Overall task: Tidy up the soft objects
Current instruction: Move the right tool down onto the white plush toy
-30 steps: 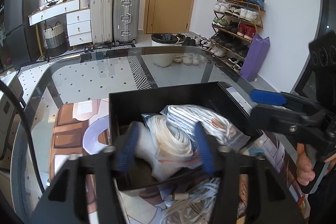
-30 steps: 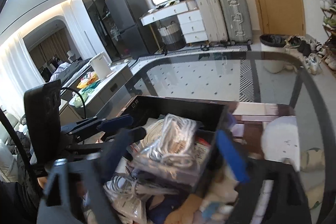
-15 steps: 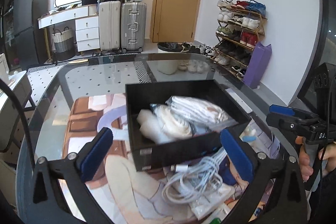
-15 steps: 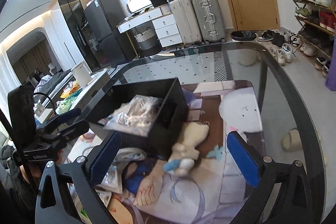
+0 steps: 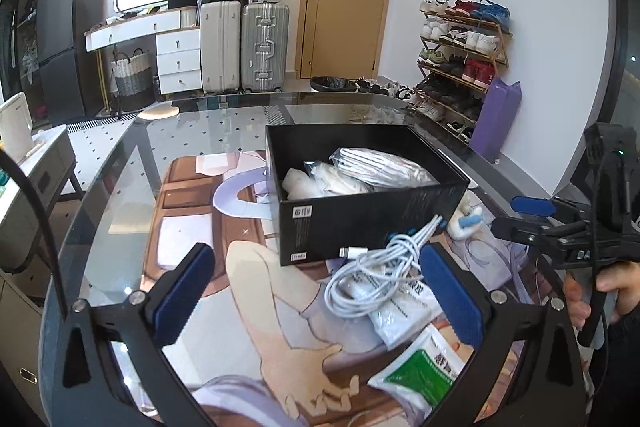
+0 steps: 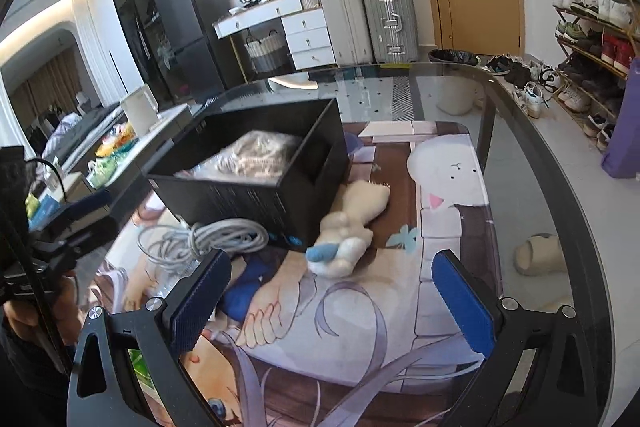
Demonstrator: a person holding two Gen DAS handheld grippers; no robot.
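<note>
1. Standing wide apart, the blue pads of the left gripper (image 5: 318,291) held nothing; both claws hovered over a printed mat (image 5: 256,283) on a glass table (image 5: 120,163).
2. Left of its left pad (image 5: 182,293) lay only bare mat and glass.
3. Between the pads and just ahead lay a coil of white cable (image 5: 372,267) on top of flat white packets (image 5: 400,307), with a green-and-white packet (image 5: 420,375) nearer the camera, beside the right pad (image 5: 450,297).
4. Straight ahead, beyond the cable, sat a black box (image 5: 368,223); the cable's far end touched its near wall. Inside lay bagged soft items (image 5: 360,173), white and striped.
5. Ahead and to the right, past the box's corner, a cream plush toy (image 5: 466,223) with a blue tip peeked out.
6. Far right, a hand (image 5: 604,291) held the right gripper (image 6: 332,297), seen there side-on.
7. Seen from its own camera, the right gripper's pads also stood wide apart, gripping nothing.
8. Ahead and to the left of it lay the cable coil (image 6: 208,239) against the box (image 6: 256,191), a bagged bundle (image 6: 256,157) showing inside.
9. Directly ahead, between its pads, lay the plush toy (image 6: 352,223), touching the box's right wall and clear of both pads.
10. Right of its right pad (image 6: 460,303) the mat ended and bare glass followed.
</note>
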